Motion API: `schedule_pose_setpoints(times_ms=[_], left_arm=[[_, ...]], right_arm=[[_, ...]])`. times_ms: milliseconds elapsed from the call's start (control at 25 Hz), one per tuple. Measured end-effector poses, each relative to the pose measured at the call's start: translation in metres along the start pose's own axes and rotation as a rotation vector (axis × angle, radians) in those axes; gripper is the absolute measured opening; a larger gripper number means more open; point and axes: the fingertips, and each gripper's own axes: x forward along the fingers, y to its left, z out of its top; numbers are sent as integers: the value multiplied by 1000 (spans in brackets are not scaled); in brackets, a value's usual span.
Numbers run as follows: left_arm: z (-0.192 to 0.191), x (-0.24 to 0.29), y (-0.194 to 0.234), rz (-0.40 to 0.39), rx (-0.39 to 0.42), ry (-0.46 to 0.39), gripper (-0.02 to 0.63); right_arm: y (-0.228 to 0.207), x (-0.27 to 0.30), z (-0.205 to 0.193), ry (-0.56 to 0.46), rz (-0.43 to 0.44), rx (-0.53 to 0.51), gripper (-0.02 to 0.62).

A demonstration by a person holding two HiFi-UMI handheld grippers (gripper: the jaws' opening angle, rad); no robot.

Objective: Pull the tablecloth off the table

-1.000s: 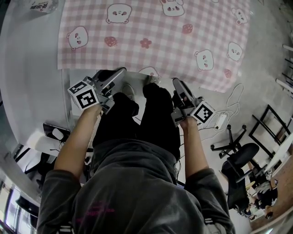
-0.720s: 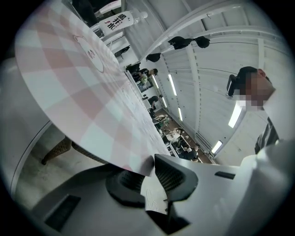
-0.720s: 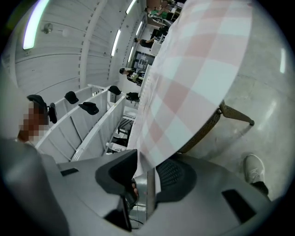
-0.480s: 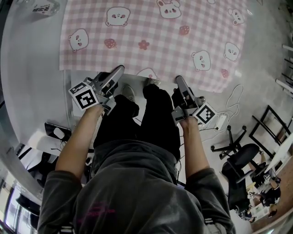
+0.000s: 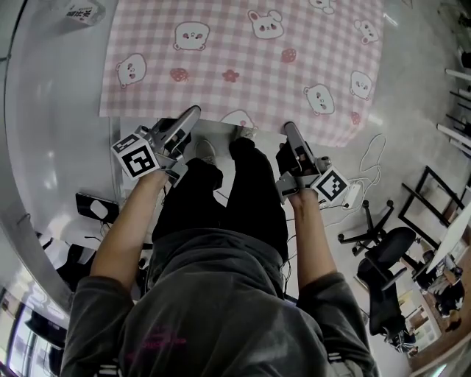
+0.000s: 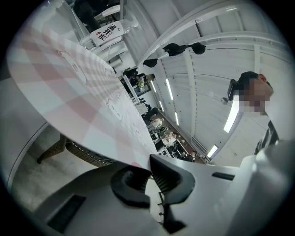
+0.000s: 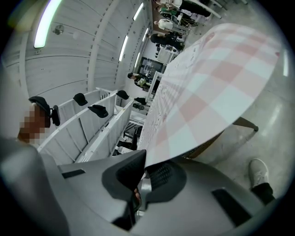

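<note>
A pink checked tablecloth [image 5: 243, 66] printed with bears lies over the white table [image 5: 51, 96], and its near edge reaches out to both grippers. My left gripper [image 5: 191, 113] is shut on the cloth's near edge at the left. In the left gripper view the cloth [image 6: 69, 101] runs from the closed left gripper [image 6: 149, 162] up and away. My right gripper [image 5: 288, 128] is shut on the same edge further right. The right gripper view shows the cloth [image 7: 207, 97] stretched out from the closed right gripper [image 7: 144, 164].
A labelled bottle [image 5: 82, 13] lies on the table at the far left corner of the cloth, also visible in the left gripper view as a bottle [image 6: 107, 33]. My legs [image 5: 221, 191] stand between the grippers. An office chair [image 5: 383, 258] and floor cables [image 5: 368, 166] are at the right.
The cloth has slid a little toward me and its right edge has drawn inward. Both grippers stay shut on its near edge, at nearly the same places.
</note>
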Motion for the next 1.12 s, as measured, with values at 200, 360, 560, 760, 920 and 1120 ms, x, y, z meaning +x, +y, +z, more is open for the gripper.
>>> schedule_pose_setpoints(times_ms=[200,360,560,760,920,1120], left_arm=[[9,1,-10,-9,4,19,2],[19,0,-22,8,-5,43,2],[20,-6,-26,-39,52,24,2],[-17,-14,-7,-50,99,-2,2],[-1,0,2,-142,271,-80,2],[11,3,-9,-265,449,-181,2]], right_arm=[[11,-1,5,-21,-23,-4,6],[23,0,10,-11,-49,24,6],[32,-5,4,-57,-13,-21,6],[-1,-19,-18,-52,31,-62,6],[-9,0,-7,-124,183,-183,6],[5,2,4,-213,345,-347,6]])
